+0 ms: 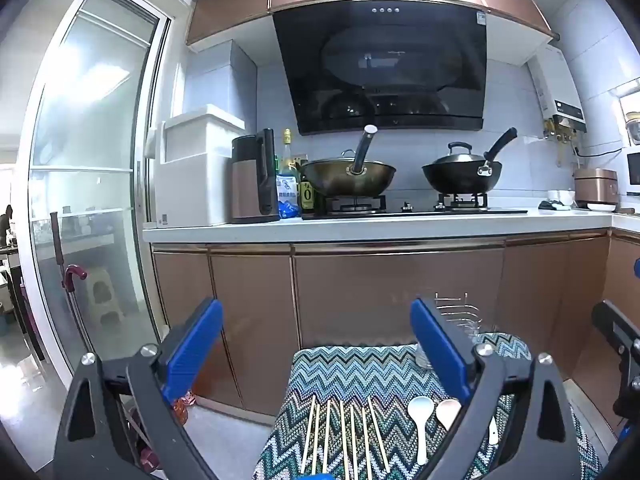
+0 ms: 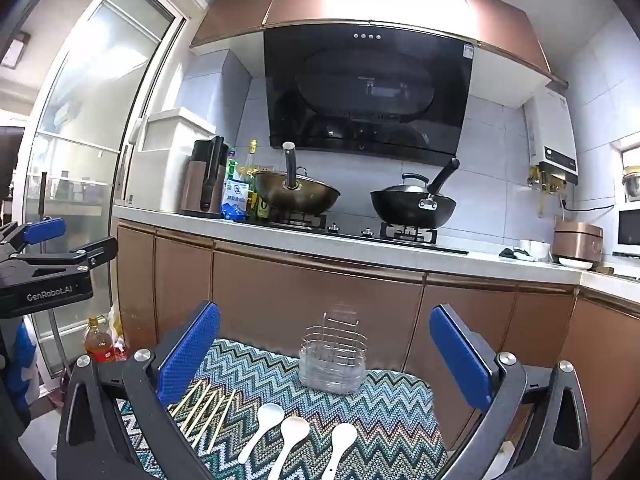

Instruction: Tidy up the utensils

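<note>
Both our grippers hover above the zigzag mat (image 2: 384, 408), fingers spread wide, nothing between them: left gripper (image 1: 316, 348), right gripper (image 2: 325, 354). Chopsticks (image 1: 344, 434) lie side by side on the mat, at 6 o'clock in the left view and 8 o'clock in the right. Three white spoons (image 2: 294, 436) lie just right of them, bowls pointing away from us; in the left view the third is mostly hidden behind the right finger. The wire holder (image 2: 333, 356) stands upright at the mat's far edge, 12 o'clock from the spoons, well apart from them. Beyond it the kitchen counter (image 2: 400, 250) carries two woks (image 2: 414, 204) on the stove.
</note>
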